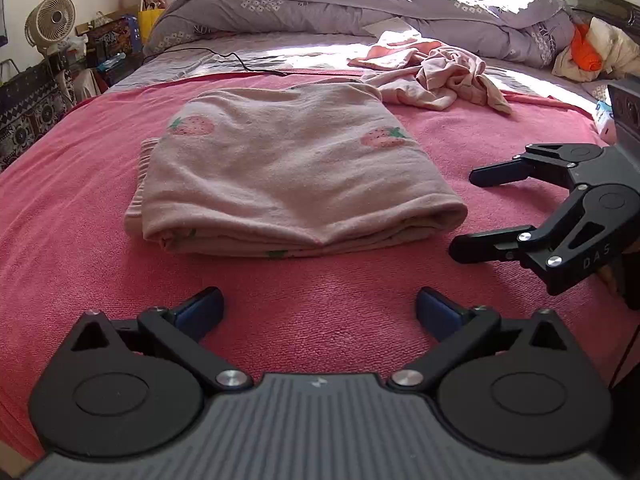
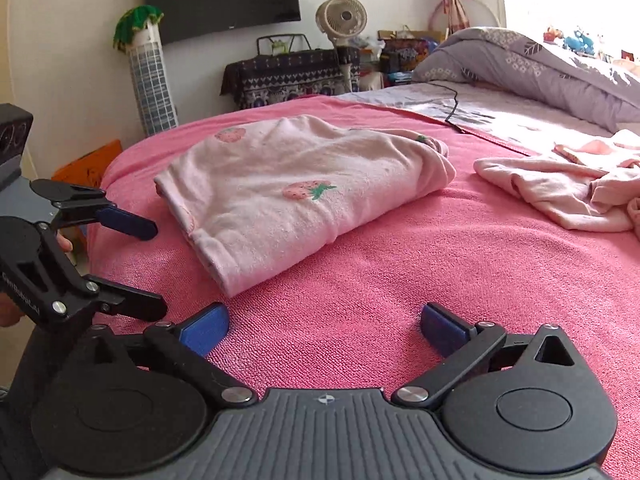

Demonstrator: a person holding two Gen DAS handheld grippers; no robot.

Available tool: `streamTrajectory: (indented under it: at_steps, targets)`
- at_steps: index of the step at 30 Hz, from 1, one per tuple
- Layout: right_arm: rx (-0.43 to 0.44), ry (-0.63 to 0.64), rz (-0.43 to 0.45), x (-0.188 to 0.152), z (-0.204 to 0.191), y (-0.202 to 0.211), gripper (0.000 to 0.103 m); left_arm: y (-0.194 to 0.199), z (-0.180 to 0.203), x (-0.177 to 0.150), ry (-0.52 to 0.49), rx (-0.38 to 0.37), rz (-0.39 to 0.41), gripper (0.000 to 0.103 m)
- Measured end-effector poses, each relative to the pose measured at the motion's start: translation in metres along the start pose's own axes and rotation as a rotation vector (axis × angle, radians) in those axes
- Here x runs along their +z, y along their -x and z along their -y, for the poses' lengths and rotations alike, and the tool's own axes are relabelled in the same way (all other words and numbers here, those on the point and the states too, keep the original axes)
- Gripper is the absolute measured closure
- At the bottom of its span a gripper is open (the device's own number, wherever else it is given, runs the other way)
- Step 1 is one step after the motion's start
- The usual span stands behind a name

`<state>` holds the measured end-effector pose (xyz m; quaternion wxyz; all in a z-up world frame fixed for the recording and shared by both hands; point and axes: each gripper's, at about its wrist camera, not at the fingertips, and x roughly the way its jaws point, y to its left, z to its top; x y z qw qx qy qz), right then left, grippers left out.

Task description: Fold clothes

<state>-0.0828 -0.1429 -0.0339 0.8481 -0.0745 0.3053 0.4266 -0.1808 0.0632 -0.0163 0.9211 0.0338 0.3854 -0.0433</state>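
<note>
Two grippers are hovering with jaws spread wide, grasping nothing: left gripper (image 1: 319,304) at lower centre, right gripper (image 1: 466,212) at right edge, its holder's hand cropped out. The folded strawberry garment (image 1: 288,176) is lying mid-frame on the pink blanket (image 1: 80,200); a crumpled garment (image 1: 440,80) is sitting upper right beside a grey duvet (image 1: 320,8).

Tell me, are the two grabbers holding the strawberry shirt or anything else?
Nothing is held. The left hand-held gripper and the right hand-held gripper are both open and empty over the pink blanket, apart from the folded strawberry garment.
</note>
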Motion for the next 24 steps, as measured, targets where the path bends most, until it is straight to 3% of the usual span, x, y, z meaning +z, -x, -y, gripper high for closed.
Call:
streamTrajectory:
  at_steps: [6,24]
  targets:
    - [-0.004,0.003,0.001,-0.0003,-0.0011,-0.0013,0.000,-0.0032,0.0038,0.0051,0.024,0.022,-0.014,0.000]
    - [-0.003,0.000,0.004,-0.0004,-0.0010,-0.0022,0.000,-0.0067,-0.0003,0.0034,0.071,0.006,0.045,0.000]
